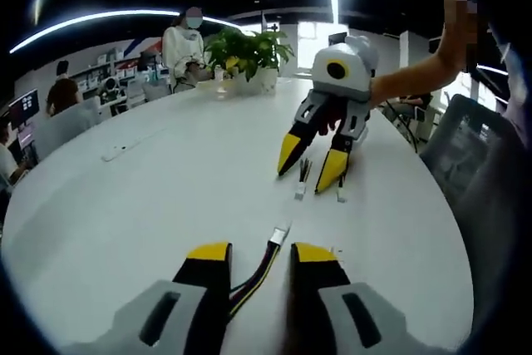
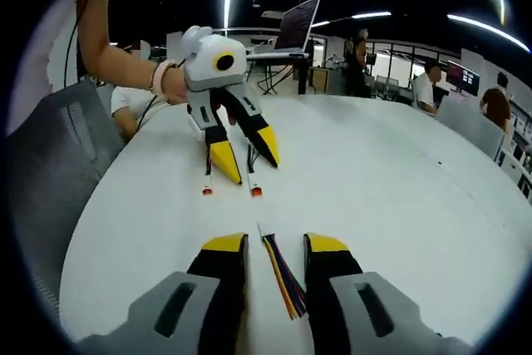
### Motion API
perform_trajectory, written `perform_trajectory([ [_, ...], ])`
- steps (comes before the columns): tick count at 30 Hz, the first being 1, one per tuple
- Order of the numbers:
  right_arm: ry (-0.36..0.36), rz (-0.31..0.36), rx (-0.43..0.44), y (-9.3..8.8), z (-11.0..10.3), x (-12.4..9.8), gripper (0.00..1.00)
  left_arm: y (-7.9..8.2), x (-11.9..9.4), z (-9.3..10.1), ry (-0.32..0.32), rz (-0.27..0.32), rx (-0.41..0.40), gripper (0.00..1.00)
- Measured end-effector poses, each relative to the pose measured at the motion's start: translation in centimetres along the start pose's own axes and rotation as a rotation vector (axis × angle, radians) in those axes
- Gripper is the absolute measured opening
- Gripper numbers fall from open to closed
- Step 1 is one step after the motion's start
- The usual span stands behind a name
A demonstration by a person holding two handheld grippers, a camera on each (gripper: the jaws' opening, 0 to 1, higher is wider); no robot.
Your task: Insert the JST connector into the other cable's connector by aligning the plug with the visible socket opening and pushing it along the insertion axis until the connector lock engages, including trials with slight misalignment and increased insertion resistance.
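JST plug [image 1: 280, 234]: lies on the table [image 1: 166, 172] at 12 o'clock, just past your left gripper [image 1: 259, 255], jaws released.
Right gripper [image 2: 276, 244]: released astride its cable [image 2: 281, 280].
Risk: a crooked grasp jams the plug in the socket.

2 tools [image 1: 259, 262] [image 1: 313, 164], 2 cables [image 1: 258, 272] [image 1: 302, 174], 1 plant [image 1: 248, 51].

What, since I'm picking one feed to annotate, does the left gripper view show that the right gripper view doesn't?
Left gripper view: a potted plant, a white connector ahead of its jaws, and the right gripper. Right gripper view: an open laptop, two red-tipped cable ends, and the left gripper. Both: the white table, wires between spread jaws.
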State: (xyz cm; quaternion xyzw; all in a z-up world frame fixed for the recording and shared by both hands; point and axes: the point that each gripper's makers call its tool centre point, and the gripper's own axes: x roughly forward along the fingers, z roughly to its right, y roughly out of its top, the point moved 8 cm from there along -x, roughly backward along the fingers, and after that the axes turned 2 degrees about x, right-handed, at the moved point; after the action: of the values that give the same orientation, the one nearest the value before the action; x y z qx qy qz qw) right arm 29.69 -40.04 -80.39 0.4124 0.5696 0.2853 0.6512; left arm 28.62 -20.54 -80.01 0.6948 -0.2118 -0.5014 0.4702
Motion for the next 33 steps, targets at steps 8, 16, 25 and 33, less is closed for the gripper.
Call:
perform_trajectory([
  [8, 0.012, -0.001, -0.019, -0.03, -0.11, 0.20, 0.21, 0.06, 0.23, -0.07, -0.003, 0.008, 0.032, 0.20],
  [16, 0.015, 0.031, -0.019, -0.21, -0.09, 0.30, 0.14, 0.02, 0.58, 0.19, -0.017, 0.017, 0.046, 0.11],
  [25, 0.009, 0.044, -0.005, -0.48, 0.16, 0.36, 0.06, -0.09, 0.68, 0.47, -0.035, 0.030, 0.083, 0.05],
  [33, 0.024, 0.061, -0.002, -0.56, 0.33, 0.59, 0.05, -0.20, 0.63, 0.60, -0.054, 0.054, 0.097, 0.02],
])
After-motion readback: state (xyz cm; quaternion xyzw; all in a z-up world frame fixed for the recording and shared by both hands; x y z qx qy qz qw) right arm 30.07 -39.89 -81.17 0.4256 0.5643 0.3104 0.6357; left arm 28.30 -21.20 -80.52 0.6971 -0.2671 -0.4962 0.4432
